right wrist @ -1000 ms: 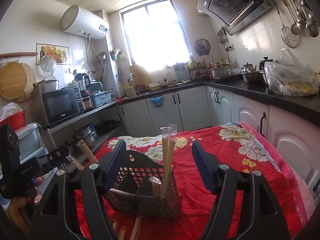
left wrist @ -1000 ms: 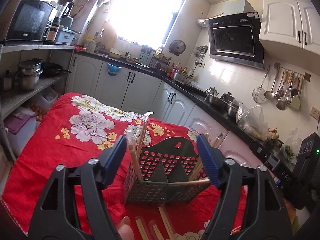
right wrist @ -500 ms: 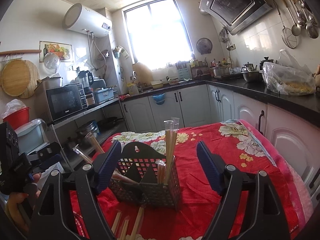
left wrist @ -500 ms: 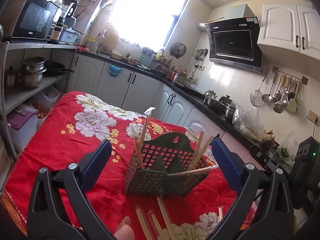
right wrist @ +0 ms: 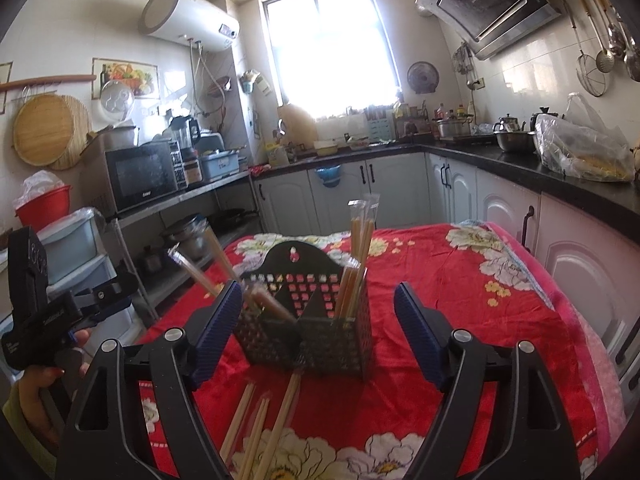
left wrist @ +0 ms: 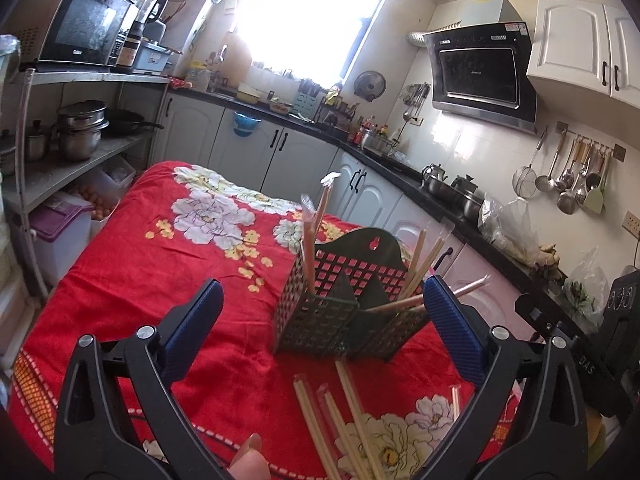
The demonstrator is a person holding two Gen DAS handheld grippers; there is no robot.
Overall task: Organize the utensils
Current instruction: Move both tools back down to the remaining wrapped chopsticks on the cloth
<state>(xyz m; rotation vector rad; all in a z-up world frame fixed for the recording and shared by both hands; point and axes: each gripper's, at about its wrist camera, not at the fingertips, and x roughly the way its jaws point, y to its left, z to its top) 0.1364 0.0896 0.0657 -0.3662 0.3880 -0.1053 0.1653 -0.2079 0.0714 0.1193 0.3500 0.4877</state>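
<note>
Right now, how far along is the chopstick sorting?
Partly done. Several wrapped wooden chopsticks already stand in the dark perforated plastic caddy, some leaning in its other compartment. Nothing is in hand: the left gripper and right gripper are both open and empty. Left: the loose wrapped chopsticks lying on the red floral tablecloth in front of the caddy.

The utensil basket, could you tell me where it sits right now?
In both wrist views the utensil basket stands centrally on the red floral cloth, just beyond loose chopsticks.
</note>
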